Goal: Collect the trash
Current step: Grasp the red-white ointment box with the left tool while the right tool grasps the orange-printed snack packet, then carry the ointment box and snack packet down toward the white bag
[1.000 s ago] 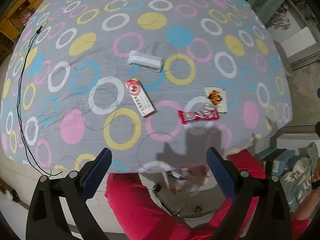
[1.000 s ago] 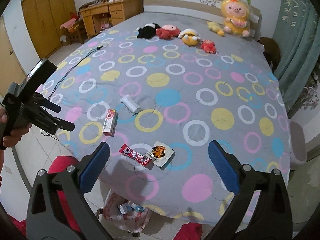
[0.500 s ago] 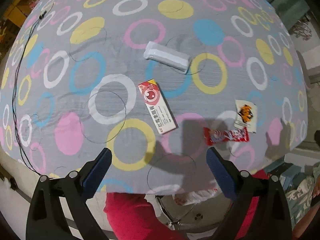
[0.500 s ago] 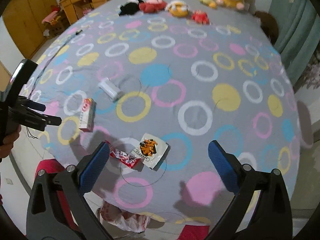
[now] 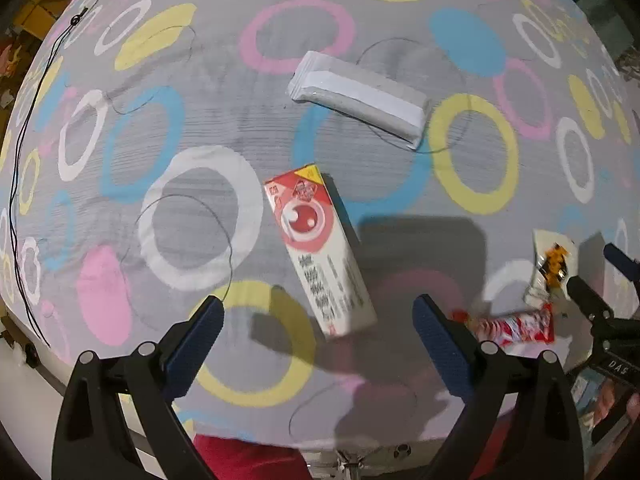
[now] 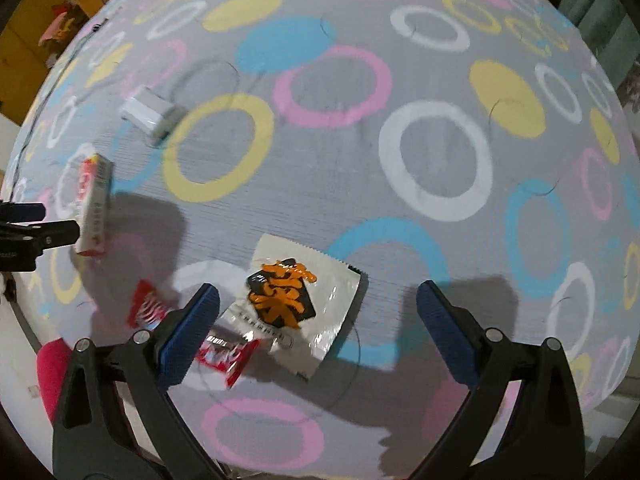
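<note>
Near the bed's (image 5: 120, 128) front edge, our wide-open left gripper (image 5: 316, 334) straddles the red-and-white cardboard carton (image 5: 320, 252), lengthwise between its fingers, while our wide-open right gripper (image 6: 318, 322) frames the white-and-orange foil sachet (image 6: 296, 304).

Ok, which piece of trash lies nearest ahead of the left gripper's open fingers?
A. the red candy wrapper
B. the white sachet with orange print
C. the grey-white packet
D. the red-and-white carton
D: the red-and-white carton lies between and just beyond the open left gripper.

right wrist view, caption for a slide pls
Open right gripper above a white sachet on the ring-patterned bedspread.
</note>
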The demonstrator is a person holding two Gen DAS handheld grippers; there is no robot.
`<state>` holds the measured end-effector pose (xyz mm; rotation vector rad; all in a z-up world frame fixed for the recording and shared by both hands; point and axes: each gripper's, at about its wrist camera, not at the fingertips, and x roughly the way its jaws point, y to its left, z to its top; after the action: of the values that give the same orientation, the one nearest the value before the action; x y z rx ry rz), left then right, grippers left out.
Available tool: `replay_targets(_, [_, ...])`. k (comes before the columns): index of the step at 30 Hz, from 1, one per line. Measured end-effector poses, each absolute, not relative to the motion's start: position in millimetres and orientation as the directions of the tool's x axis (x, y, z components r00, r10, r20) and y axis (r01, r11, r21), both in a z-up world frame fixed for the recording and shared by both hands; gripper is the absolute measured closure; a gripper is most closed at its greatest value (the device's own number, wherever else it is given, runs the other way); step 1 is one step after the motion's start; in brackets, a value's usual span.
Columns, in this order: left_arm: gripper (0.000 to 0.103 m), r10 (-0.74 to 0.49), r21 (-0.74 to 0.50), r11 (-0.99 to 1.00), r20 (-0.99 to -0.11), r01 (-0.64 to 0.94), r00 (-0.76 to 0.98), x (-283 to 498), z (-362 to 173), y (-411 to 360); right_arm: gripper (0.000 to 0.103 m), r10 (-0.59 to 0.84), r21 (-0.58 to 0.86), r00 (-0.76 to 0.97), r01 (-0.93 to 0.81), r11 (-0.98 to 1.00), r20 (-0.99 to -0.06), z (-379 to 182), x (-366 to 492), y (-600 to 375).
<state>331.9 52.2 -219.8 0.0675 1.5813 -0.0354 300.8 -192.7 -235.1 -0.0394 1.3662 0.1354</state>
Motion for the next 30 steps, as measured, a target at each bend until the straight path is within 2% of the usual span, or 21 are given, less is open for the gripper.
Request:
replay_targets(9, [0.010,-0.001,-0.001,1.000,-1.000,-0.004,-0.021,344,-250,62,0.007,0.022,0.001,0.184,-0.115,0.993,-0.983,-265,308,-185])
replay_targets(12, [0.018,0.005,0.005,1.000,-1.000,-0.007,-0.020,345,-256,62,0.011,0.013,-0.013,0.198,-0.130,0.991,-0.980,-270,306,-182])
replay_targets(14, [0.031,0.003,0.004,1.000,-1.000,-0.011,-0.018,346,-259,62,0.027,0.024,-0.003,0.195,-0.138,0.990,-0.981,-273,304,-179])
replay_targets(15, [0.032,0.006,0.006,1.000,-1.000,-0.013,-0.013,346,-259,62,0.027,0.023,-0.005,0.197,-0.139,0.990,-0.980,-273,303,-175])
replay_targets(18, [0.041,-0.004,-0.004,1.000,-1.000,-0.018,0.006,343,-257,64,0.038,0.019,-0.016,0.213,-0.163,0.987,-0.977,-271,300,-171])
replay_targets(20, [0.054,-0.006,-0.006,1.000,-1.000,-0.014,0.018,345,-256,58,0.061,0.018,-0.023,0.223,-0.182,0.983,-0.975,-268,298,-167])
replay_targets(22, [0.060,-0.009,-0.010,1.000,-1.000,-0.006,0.026,341,-254,59,0.067,0.012,-0.033,0.229,-0.191,0.981,-0.973,-266,298,-164])
replay_targets(23, [0.065,-0.005,-0.005,1.000,-1.000,-0.003,0.029,341,-253,59,0.075,0.012,-0.034,0.229,-0.196,0.980,-0.973,-266,298,-163])
replay_targets(25, [0.069,-0.011,-0.011,1.000,-0.999,0.004,0.033,340,-251,58,0.080,0.005,-0.043,0.239,-0.192,0.980,-0.971,-262,299,-163])
replay_targets(30, [0.070,-0.016,-0.015,1.000,-0.997,0.016,0.076,335,-234,66,0.081,-0.020,-0.078,0.295,-0.187,0.979,-0.955,-244,290,-162])
